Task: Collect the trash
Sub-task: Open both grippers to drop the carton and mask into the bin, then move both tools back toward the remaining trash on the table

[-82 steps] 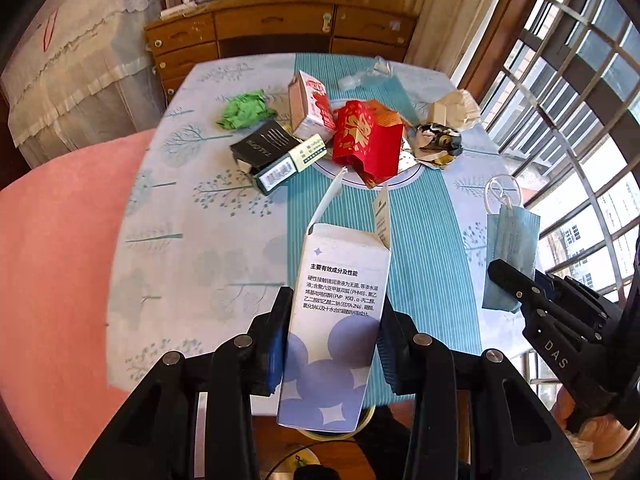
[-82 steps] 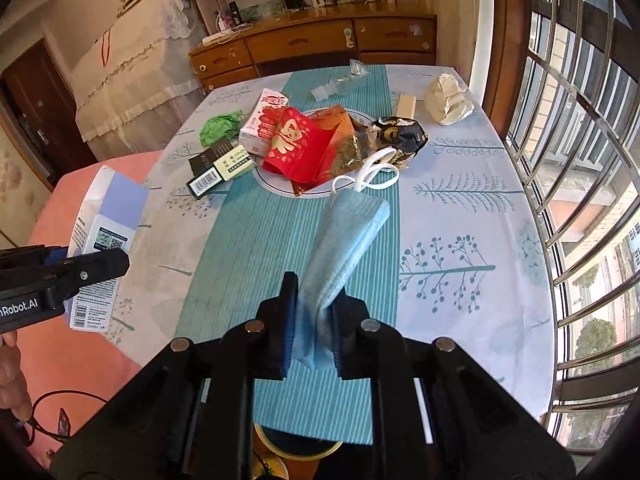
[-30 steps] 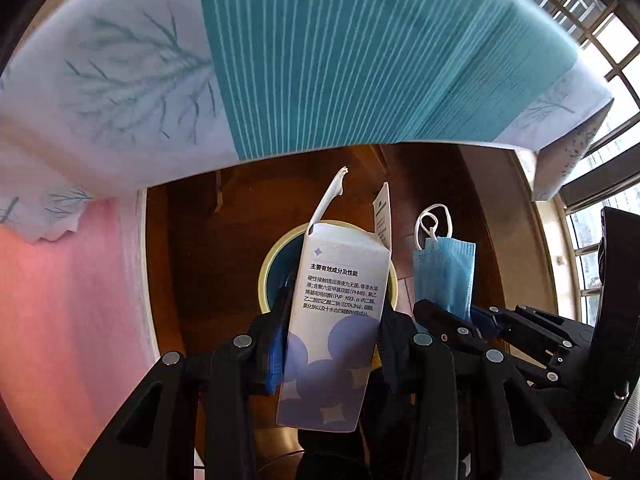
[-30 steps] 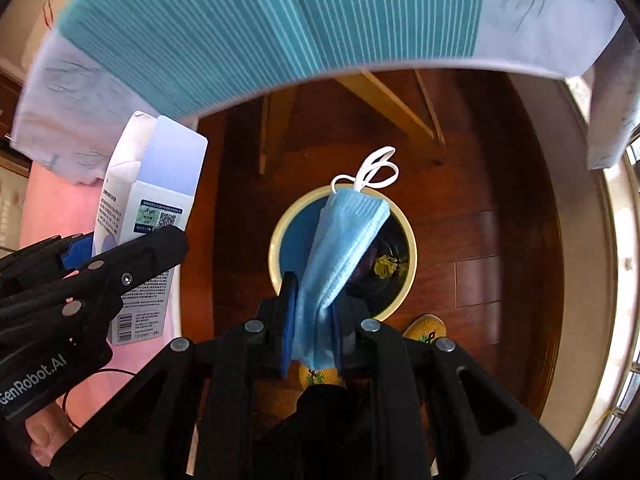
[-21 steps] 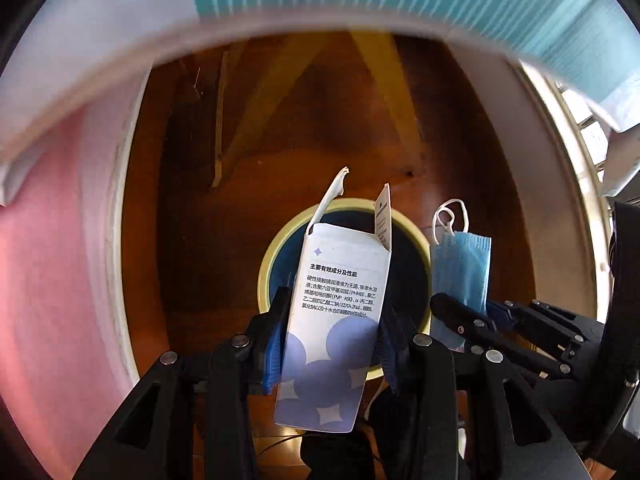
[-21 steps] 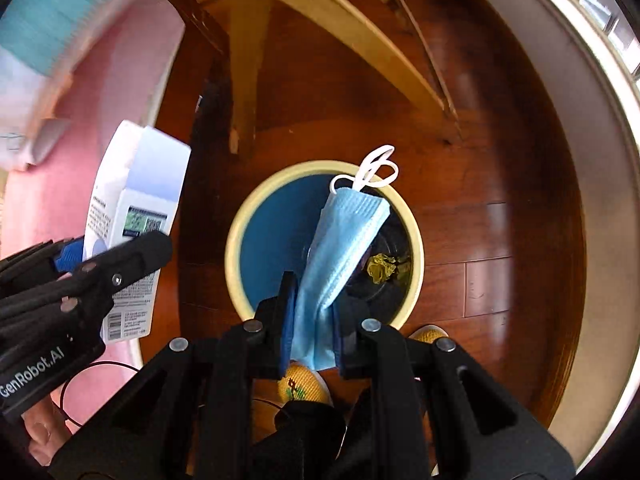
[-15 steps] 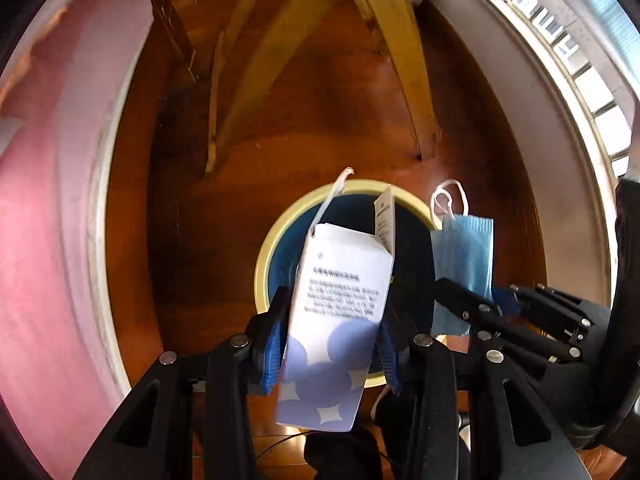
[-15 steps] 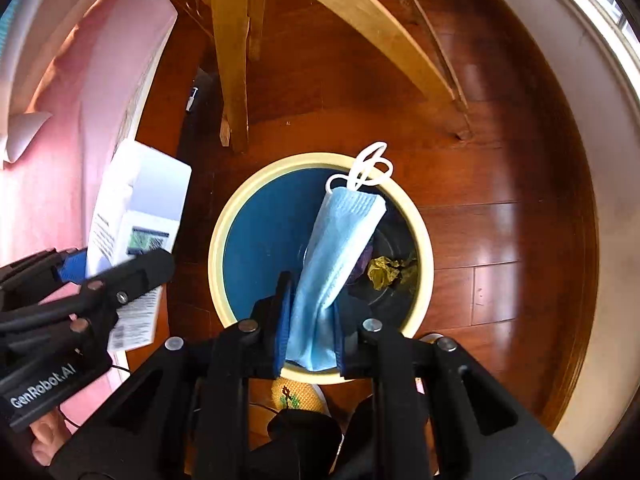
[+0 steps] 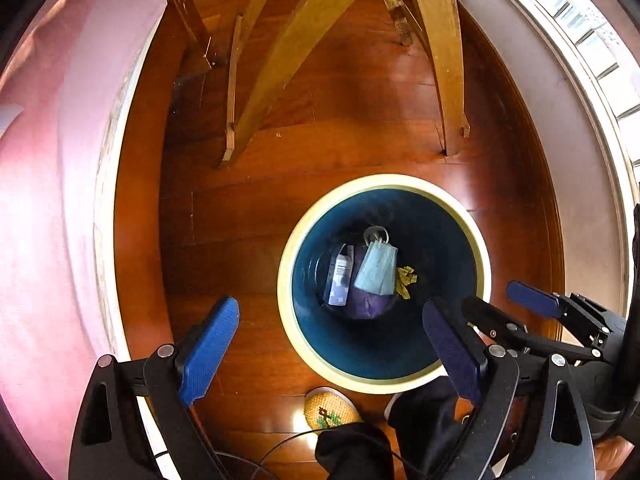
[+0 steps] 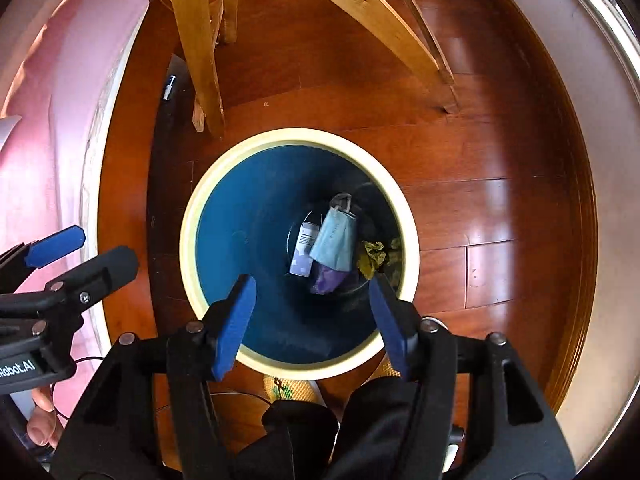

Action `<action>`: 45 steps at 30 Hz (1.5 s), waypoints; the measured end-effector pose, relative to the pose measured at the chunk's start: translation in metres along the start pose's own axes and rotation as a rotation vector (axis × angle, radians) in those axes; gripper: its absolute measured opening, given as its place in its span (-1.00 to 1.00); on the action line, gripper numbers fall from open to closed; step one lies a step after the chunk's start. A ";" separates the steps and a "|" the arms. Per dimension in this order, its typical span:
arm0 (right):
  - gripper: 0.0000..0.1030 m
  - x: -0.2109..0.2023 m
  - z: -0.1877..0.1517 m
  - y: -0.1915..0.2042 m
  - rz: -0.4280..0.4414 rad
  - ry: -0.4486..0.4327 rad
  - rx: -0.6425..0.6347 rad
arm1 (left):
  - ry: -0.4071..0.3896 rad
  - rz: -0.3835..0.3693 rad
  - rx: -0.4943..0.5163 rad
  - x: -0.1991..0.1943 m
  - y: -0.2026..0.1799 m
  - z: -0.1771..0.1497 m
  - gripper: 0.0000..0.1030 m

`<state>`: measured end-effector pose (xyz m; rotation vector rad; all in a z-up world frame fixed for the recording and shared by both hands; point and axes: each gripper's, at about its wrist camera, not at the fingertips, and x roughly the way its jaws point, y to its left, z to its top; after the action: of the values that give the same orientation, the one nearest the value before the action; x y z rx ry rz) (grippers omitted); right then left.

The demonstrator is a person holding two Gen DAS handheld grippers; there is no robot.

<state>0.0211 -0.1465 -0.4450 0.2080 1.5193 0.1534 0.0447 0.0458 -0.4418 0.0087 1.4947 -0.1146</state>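
A round bin (image 9: 484, 268) (image 10: 188, 240), blue inside with a cream rim, stands on the wooden floor. At its bottom lie the white and purple carton (image 9: 340, 278) (image 10: 304, 250), the blue face mask (image 9: 376, 270) (image 10: 334, 242), a purple item and a yellow scrap (image 9: 406, 280). My left gripper (image 9: 332, 352) is open and empty above the bin's near left rim. My right gripper (image 10: 312, 322) is open and empty above the bin's near edge. The right gripper also shows in the left wrist view (image 9: 508, 308); the left gripper shows in the right wrist view (image 10: 80, 248).
Wooden table legs (image 9: 288, 48) (image 10: 200, 48) stand just beyond the bin. A pink cloth-covered seat (image 9: 48, 184) (image 10: 44, 128) is at the left. A pale wall base (image 9: 580, 160) curves along the right. The person's slipper (image 9: 330, 406) and dark trouser leg are under the grippers.
Both grippers have opened. The carton and the face mask have dropped from them and now lie at the bottom of the bin.
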 end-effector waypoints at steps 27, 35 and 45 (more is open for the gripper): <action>0.09 -0.234 -0.009 0.036 0.074 -0.103 0.046 | -0.109 -0.029 0.030 -0.245 -0.030 -0.016 0.83; 0.09 -0.350 0.012 0.061 0.106 -0.176 -0.080 | -0.237 -0.020 -0.004 -0.367 -0.039 -0.005 0.83; 0.09 -0.479 0.083 0.092 0.211 -0.349 -0.235 | -0.450 0.075 -0.025 -0.494 -0.042 0.034 0.83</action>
<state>0.0836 -0.1703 0.0452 0.1952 1.1194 0.4386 0.0396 0.0365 0.0552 0.0174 1.0443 -0.0332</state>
